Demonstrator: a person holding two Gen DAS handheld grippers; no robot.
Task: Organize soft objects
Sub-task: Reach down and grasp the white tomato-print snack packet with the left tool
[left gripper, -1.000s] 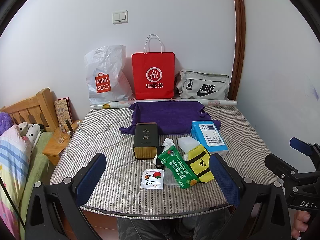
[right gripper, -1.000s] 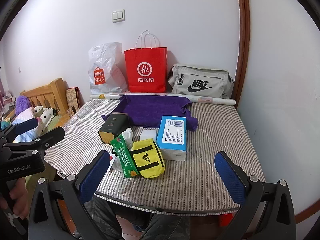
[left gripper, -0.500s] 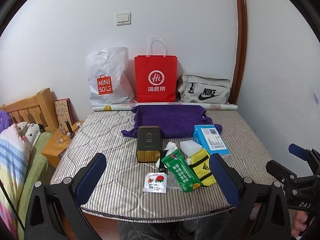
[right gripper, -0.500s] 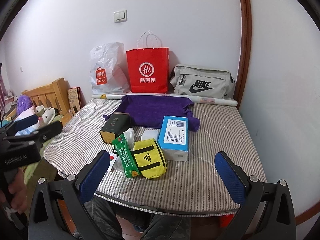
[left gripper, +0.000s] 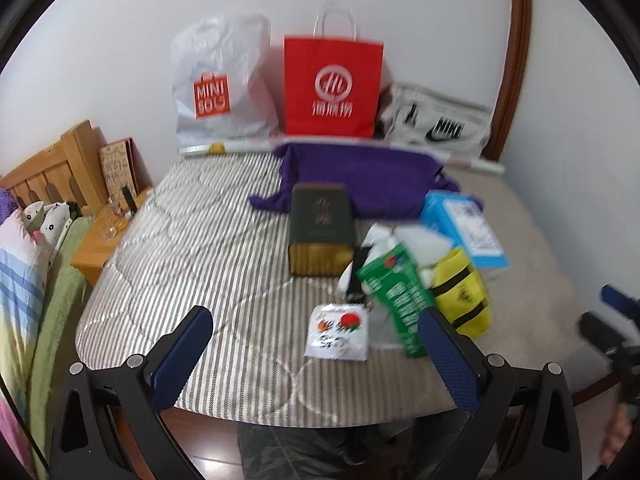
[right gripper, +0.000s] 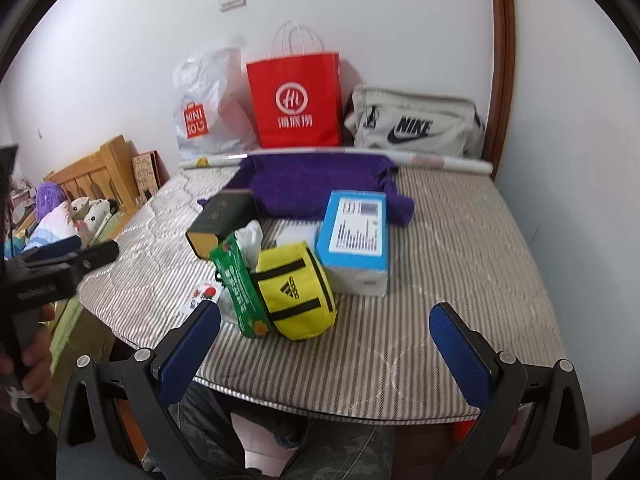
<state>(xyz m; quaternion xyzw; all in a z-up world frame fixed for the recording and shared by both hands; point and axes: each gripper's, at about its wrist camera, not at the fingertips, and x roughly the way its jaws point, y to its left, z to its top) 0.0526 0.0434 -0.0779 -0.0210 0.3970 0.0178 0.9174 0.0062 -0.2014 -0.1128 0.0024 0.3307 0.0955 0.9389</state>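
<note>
- At the near mattress [right gripper: 400, 344] edge: left gripper [left gripper: 316, 344] and right gripper [right gripper: 324, 340] both hover, fingers spread wide, empty; approach step, nothing grasped yet.
- Just beyond: yellow pouch [right gripper: 296, 292] touching green tissue pack [right gripper: 236, 284], small sachet [left gripper: 338, 332] beside; next move likely reach down and pinch one.
- Mid: dark box [left gripper: 320, 228], blue box [right gripper: 354, 236], both closed.
- Far: purple towel [right gripper: 312, 184]; red bag [right gripper: 296, 104], white bag [right gripper: 208, 112], grey bag [right gripper: 416, 124], contents hidden.
</note>
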